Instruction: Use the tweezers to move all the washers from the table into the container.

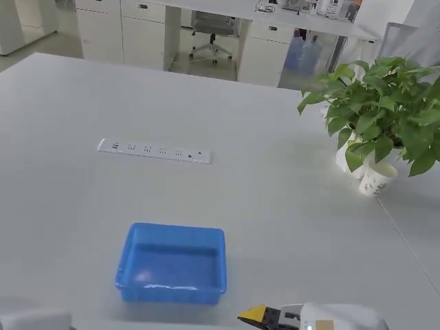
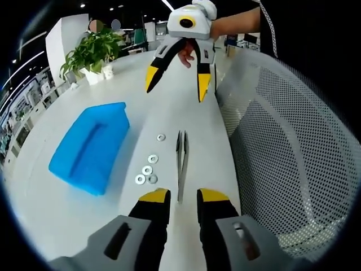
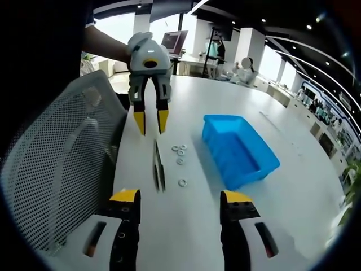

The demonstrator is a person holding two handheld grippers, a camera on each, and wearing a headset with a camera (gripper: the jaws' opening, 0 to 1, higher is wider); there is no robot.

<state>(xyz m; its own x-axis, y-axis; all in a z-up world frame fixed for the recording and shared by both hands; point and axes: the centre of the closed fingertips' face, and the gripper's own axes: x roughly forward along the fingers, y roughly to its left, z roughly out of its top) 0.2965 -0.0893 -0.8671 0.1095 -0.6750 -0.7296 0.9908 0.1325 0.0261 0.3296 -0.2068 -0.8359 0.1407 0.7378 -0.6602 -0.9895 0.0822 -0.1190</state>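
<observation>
One blue container (image 2: 90,147) sits on the left in the left gripper view, on the white table (image 2: 169,118). Just to its right lie five small washers (image 2: 147,170), loose on the table and not in the container. Next come the tweezers (image 2: 181,161), lying flat right beside the washers. Past them, on the far right, is a chair (image 2: 282,141) with a mesh back. The left gripper (image 2: 183,196) points along the tweezers. Its jaws are close together, with a small gap, and they hold nothing. The right gripper (image 2: 176,84) faces it from past the other end of the tweezers. Its jaws are wide apart and hold nothing too. In the head view a green plant (image 1: 378,110) stands well to the right of the container.
</observation>
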